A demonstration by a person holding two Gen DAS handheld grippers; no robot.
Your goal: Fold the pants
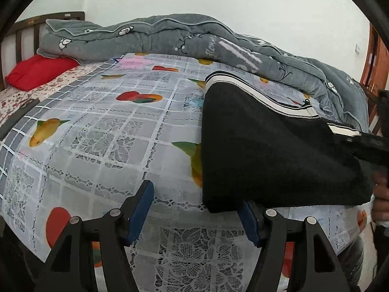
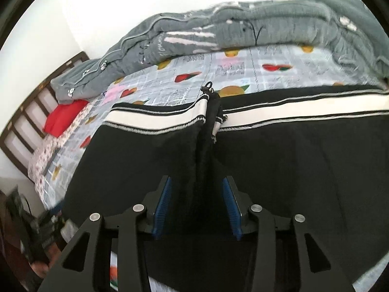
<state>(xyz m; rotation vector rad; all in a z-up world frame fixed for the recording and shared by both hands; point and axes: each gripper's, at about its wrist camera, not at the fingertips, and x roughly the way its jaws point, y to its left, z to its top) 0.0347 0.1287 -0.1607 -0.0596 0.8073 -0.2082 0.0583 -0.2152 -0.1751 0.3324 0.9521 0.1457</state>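
Black pants (image 1: 267, 146) with a white side stripe (image 2: 158, 119) lie folded on the bed's fruit-print sheet (image 1: 109, 133). My left gripper (image 1: 195, 196) stands open at the pants' near left corner; its right finger (image 1: 248, 219) is tucked under that corner, its left finger over bare sheet. My right gripper (image 2: 197, 185) hovers over the pants (image 2: 291, 158) with its jaws apart, and a raised ridge of black cloth (image 2: 206, 146) runs between the blue pads without being pinched. In the left wrist view the right gripper (image 1: 364, 146) shows at the far right, over the pants' edge.
A rolled grey quilt (image 1: 170, 36) lines the far side of the bed against the white wall. A red pillow (image 1: 36, 73) lies by the dark slatted headboard (image 1: 22, 31) at the left. A hand (image 1: 381, 194) shows at the right edge.
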